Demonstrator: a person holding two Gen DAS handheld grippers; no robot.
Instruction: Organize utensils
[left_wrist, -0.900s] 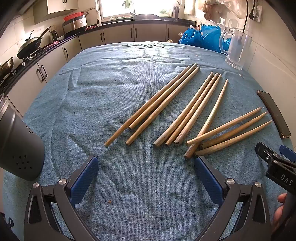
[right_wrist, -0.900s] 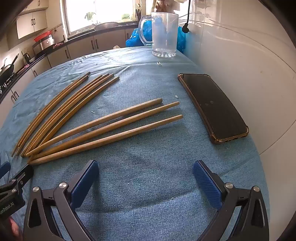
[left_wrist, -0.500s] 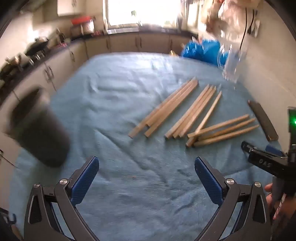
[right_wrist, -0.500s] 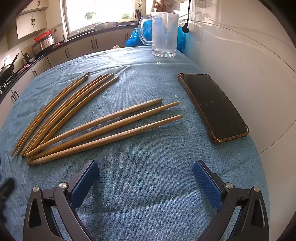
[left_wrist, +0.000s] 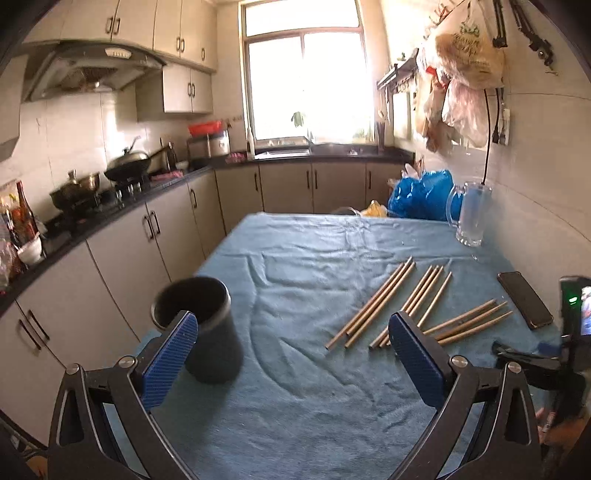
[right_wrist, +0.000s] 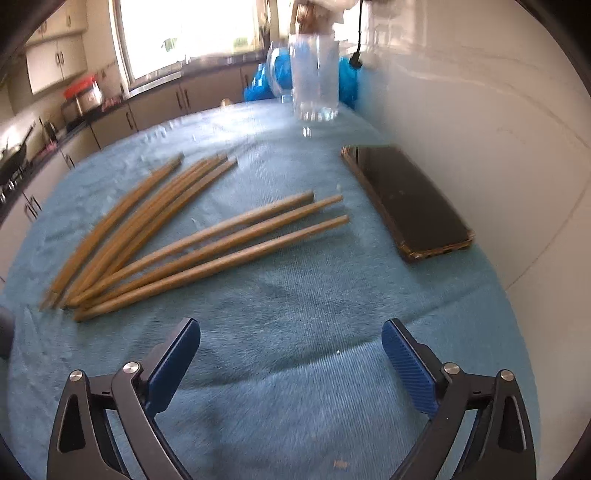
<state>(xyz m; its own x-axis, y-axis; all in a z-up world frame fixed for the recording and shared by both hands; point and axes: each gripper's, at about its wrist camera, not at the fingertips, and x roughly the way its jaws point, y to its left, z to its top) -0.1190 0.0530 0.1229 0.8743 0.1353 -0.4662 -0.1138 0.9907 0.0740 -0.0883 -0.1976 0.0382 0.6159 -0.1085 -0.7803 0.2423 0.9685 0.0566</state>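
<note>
Several long wooden chopsticks (left_wrist: 373, 306) lie in loose groups on the blue cloth, right of centre in the left wrist view. In the right wrist view the nearest three chopsticks (right_wrist: 207, 251) fan out just beyond my fingers. A dark round holder (left_wrist: 201, 328) stands upright at the table's left edge, right behind my left finger's pad. My left gripper (left_wrist: 291, 350) hangs open above the cloth with nothing between its fingers. My right gripper (right_wrist: 291, 365) is open too, over bare cloth short of the chopsticks; its body (left_wrist: 546, 354) shows at the right edge of the left wrist view.
A black phone (right_wrist: 406, 201) lies flat near the white wall on the right. A clear glass mug (right_wrist: 314, 77) stands at the far right of the table, blue plastic bags (left_wrist: 421, 195) behind it. Kitchen cabinets and a stove line the left side.
My left gripper has pulled back and tilted up, so the holder now stands in full view by its left finger. My right gripper has edged slightly towards the chopsticks. Both stayed open.
</note>
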